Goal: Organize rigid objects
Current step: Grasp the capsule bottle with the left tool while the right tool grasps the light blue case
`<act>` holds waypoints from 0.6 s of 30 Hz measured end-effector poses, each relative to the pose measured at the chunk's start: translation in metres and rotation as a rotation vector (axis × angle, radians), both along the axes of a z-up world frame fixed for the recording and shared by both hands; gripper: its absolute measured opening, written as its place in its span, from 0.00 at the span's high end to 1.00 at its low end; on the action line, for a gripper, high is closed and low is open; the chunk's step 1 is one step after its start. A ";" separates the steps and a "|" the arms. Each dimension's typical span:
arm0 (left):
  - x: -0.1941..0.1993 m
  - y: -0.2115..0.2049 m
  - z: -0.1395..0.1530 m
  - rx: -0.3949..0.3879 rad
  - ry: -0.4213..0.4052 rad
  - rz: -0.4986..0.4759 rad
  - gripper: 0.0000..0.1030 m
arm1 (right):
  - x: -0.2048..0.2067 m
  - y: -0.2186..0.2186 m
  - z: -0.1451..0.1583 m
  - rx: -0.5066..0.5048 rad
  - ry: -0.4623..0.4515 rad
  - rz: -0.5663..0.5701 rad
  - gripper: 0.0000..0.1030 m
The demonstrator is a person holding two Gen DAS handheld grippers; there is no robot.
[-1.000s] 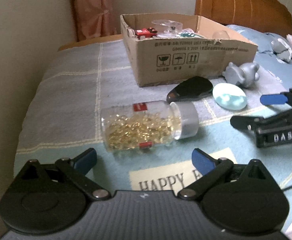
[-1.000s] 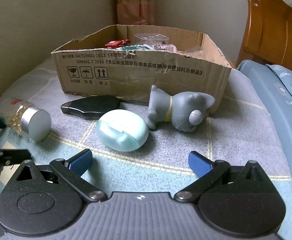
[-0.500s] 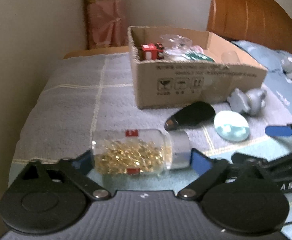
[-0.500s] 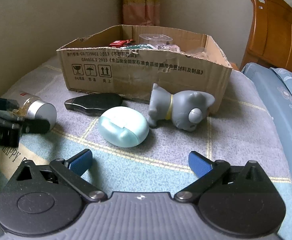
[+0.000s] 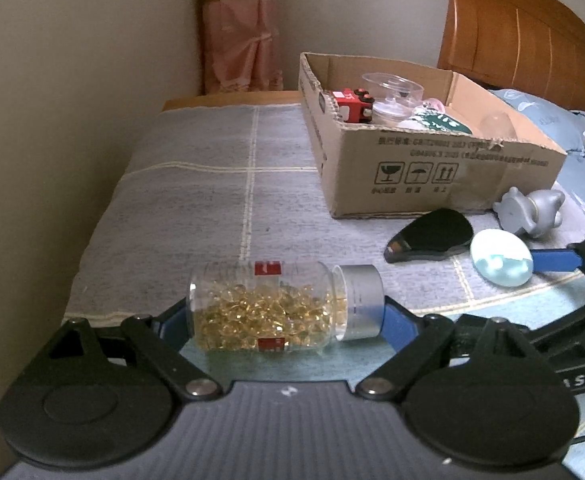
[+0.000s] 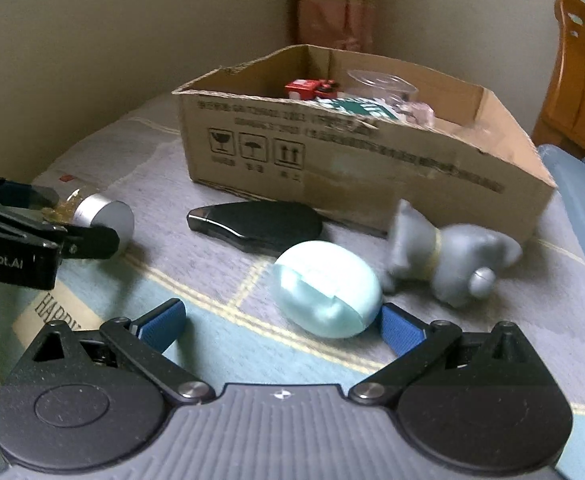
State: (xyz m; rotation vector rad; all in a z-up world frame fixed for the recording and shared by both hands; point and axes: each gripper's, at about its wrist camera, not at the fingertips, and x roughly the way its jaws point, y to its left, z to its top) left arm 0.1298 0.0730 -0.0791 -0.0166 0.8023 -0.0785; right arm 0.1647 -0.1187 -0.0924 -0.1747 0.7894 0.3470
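Observation:
A clear bottle of golden capsules (image 5: 276, 308) with a silver cap lies on its side on the bed, between the fingers of my left gripper (image 5: 284, 320), which stands open around it. Its cap shows in the right wrist view (image 6: 104, 214). A pale blue egg-shaped case (image 6: 326, 294) lies just ahead of my right gripper (image 6: 280, 322), which is open, its right finger beside the case. A black case (image 6: 260, 224) and a grey cat figure (image 6: 448, 264) lie in front of the cardboard box (image 6: 332, 160).
The box (image 5: 432, 168) holds a red toy car (image 5: 352, 104), clear plastic containers and a green-printed item. A wall runs along the bed's left edge. A wooden headboard (image 5: 524, 40) and blue pillow stand behind the box.
My left gripper has moved forward so its fingers now flank the capsule bottle. My right gripper has moved forward and left, closing in on the pale blue case.

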 end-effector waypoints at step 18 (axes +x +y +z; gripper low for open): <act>0.002 0.005 0.002 -0.001 -0.005 -0.007 0.10 | 0.007 0.004 0.003 -0.001 -0.025 -0.052 0.36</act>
